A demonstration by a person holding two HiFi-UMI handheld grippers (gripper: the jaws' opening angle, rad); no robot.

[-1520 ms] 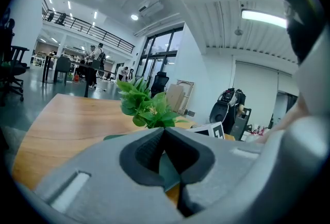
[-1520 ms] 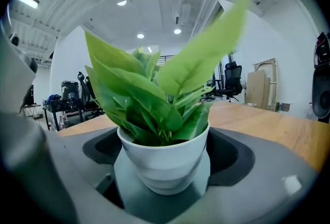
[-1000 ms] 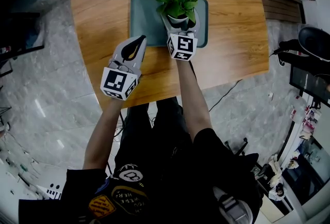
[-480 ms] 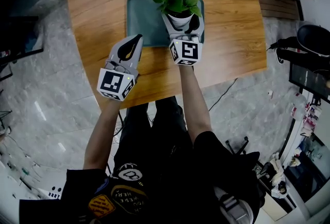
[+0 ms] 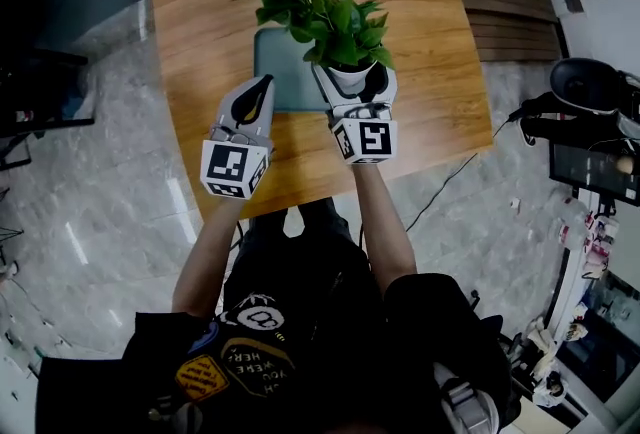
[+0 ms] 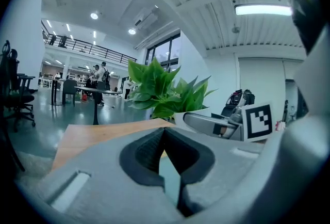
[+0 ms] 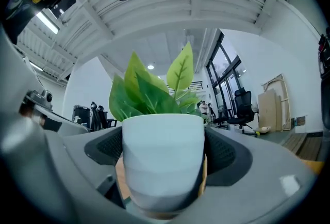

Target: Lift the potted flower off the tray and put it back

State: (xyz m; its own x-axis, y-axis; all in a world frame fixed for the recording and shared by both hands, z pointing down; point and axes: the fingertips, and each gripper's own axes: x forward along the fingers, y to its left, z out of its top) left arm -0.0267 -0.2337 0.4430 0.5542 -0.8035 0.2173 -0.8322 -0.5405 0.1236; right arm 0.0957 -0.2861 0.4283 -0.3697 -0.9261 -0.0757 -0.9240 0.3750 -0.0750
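The potted flower [image 5: 330,2] is in the air, above the near edge of the tray [image 5: 280,72], and it stands upright. Its white pot [image 7: 162,158] sits between the jaws of the right gripper [image 5: 355,80], and the dark pads press on the pot from both sides, so this gripper is clamped on it. In the right gripper view only the room shows behind the pot, and the bottom of the pot seems to be free of any surface.

From this I judge that the first half of the task, the lift, is done or nearly done. What is left is to bring the pot down again onto the tray and to release it.

The pot holds a bunch of green leaves [image 7: 154,91], which rise well over its rim. The tray is teal and lies flat on the wooden table [image 5: 200,12]. I see nothing in it, though the pot and the gripper hide its near right part.

The left gripper [image 5: 262,87] hangs just beside the tray, on its left, with its jaws together and nothing between them.
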